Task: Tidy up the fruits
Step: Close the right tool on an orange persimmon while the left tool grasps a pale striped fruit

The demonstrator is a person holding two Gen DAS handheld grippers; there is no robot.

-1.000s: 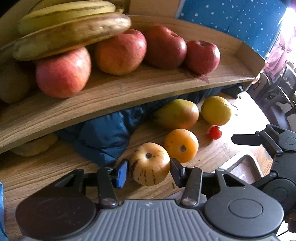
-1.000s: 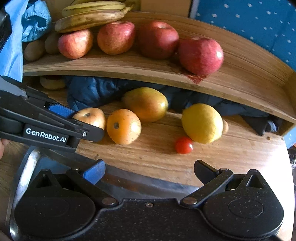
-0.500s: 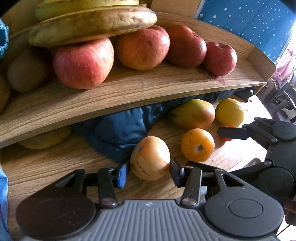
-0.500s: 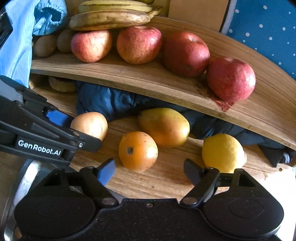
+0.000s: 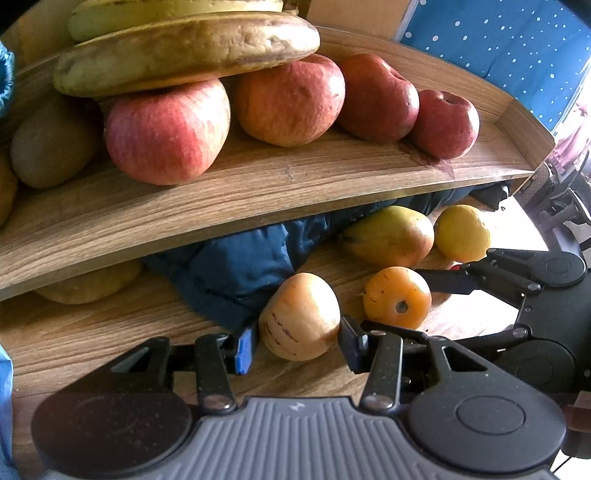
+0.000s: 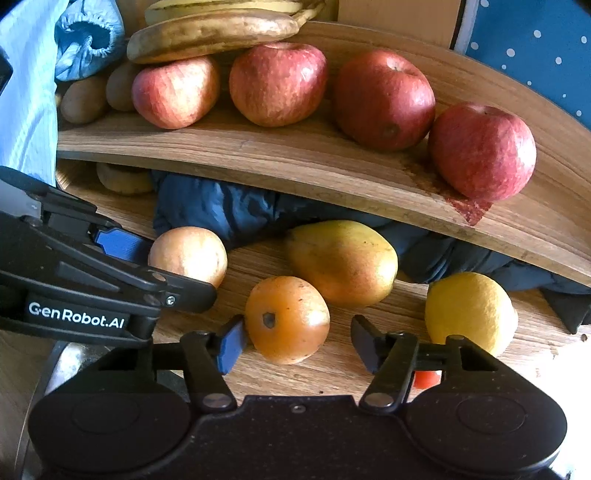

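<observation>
I'm looking at a curved wooden shelf [image 6: 295, 162] filling the top half of both views, with four red apples [image 6: 277, 83] in a row and bananas [image 6: 210, 31] stacked over them at 11 o'clock. Below it, on the wooden surface [image 6: 369, 354], a blue cloth [image 6: 221, 210] is bunched under the shelf edge, with the loose fruit in front of it: a pear [image 6: 341, 262] at centre, a lemon [image 6: 469, 314] at 4 o'clock, and a cherry tomato [image 6: 426, 378] half hidden behind my right linkage. What changed: a second ago my right hand-held gripper [image 6: 295, 341] stood wide and short of the fruit; now it has moved in around the orange persimmon [image 6: 286, 319] and its jaws are closing, left pad about touching, right pad not yet in contact. My left hand-held gripper [image 5: 297, 341] has barely moved and sits narrow on the pale striped fruit [image 5: 299, 315], both pads against its sides. I read this as two picks nearly ready; the free shelf space at 3 o'clock looks like the likely destination.
</observation>
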